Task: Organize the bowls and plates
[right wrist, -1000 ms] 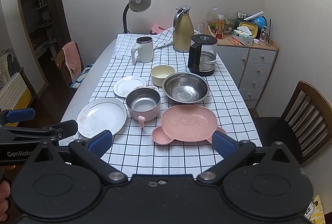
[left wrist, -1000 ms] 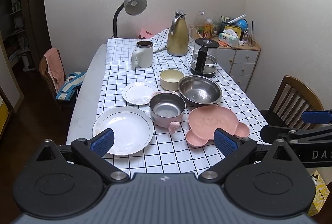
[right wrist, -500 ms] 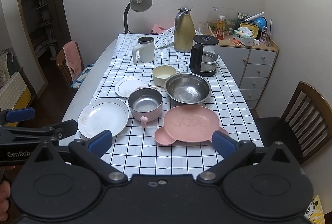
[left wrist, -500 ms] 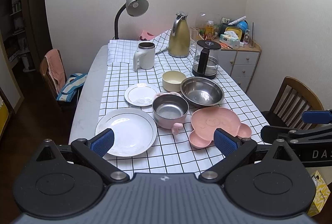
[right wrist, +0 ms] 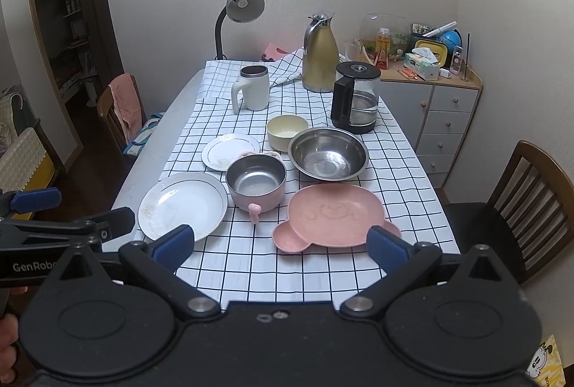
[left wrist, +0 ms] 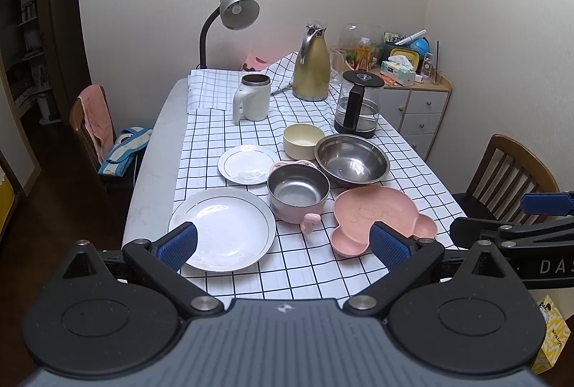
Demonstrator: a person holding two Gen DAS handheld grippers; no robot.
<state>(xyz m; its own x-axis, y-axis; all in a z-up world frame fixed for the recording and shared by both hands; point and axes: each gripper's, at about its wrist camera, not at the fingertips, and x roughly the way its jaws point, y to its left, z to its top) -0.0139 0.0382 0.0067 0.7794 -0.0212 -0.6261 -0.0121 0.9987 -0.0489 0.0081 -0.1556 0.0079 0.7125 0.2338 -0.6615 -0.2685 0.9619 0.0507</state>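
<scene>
On the checked tablecloth [left wrist: 229, 283], six dishes sit spread, none stacked. Landmark: the pink-walled steel-lined bowl with a knob handle [left wrist: 297, 195]. Just beside it on the left wrist view's left, the large white gold-rimmed plate [left wrist: 222, 232]; behind that, the small white plate [left wrist: 248, 164]. Behind the pink bowl, the cream bowl [left wrist: 303, 140]; to its right-rear, the wide stainless steel bowl [left wrist: 351, 160], rim near or touching, can't tell. To its right-front, the pink bear-shaped plastic plate [left wrist: 380, 218].

My left gripper [left wrist: 283, 245] is spread wide, carrying nothing, short of the table's near edge. My right gripper [right wrist: 280, 245], same: released, empty, facing the bear plate.

Step, as I judge it: approach, no grasp started. Next move likely needs one gripper lowered over a plate rim, probably the small plate onto the large one, fingers straddling the thin edge.

Versus a second ago: dishes unmoved; both views sit slightly lower in frame and nearer, so I've edged forward a little. Jaws unchanged.
</scene>
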